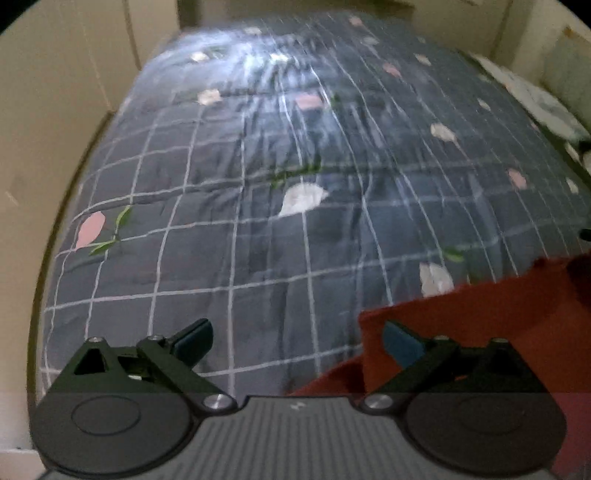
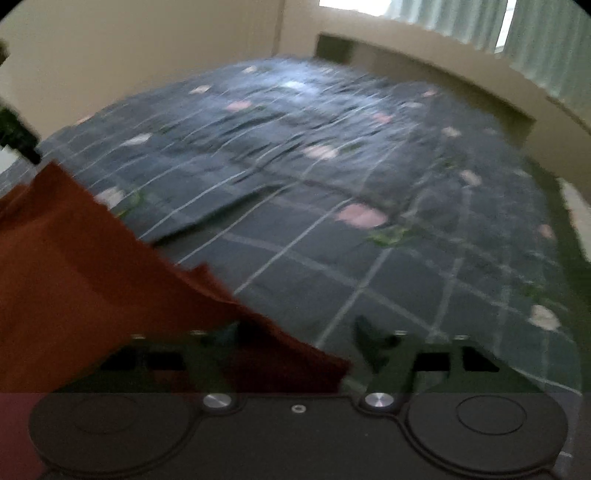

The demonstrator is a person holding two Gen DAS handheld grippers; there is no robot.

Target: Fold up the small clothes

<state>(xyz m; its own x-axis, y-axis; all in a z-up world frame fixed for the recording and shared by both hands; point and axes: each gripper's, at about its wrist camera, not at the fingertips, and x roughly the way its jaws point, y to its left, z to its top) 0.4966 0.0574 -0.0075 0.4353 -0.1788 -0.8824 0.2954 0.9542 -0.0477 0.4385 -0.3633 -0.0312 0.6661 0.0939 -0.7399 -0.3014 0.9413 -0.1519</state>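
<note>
Left gripper (image 1: 298, 341): black jaws w/ blue pads, spread wide apart, nothing clamped. Its left finger hangs over the bed cover; its right finger sits in front of the rust-red cloth garment (image 1: 480, 321), whether touching can't tell. No earlier frame to compare.

Rust-red cloth garment fills the lower right of the left wrist view: flat straight edge running up toward the right, a left corner near the gripper's right finger, a fold of it dropping down toward the gripper body. It lies on the dark grey quilted bedspread (image 1: 258, 240), which has a white grid pattern w/ pink & white petal prints and small green leaves. Bedspread looks wrinkled in the middle, brighter glare at the far end.

Right gripper (image 2: 295, 339): view blurred & dark, but jaws stand apart. The same garment (image 2: 92, 266) covers the lower left of the right wrist view, draped down over the gripper's left finger w/ a corner reaching between the two fingers; pads not pressing on it as far as the blur allows. Right finger is over bare bedspread (image 2: 406, 266).

Bkgd: cream walls (image 1: 74, 74) on the left, pale curtains (image 2: 535, 33) w/ a bright window at top right of the right wrist view, a beige headboard-like ledge (image 2: 424, 70) along the far side of the bed.
</note>
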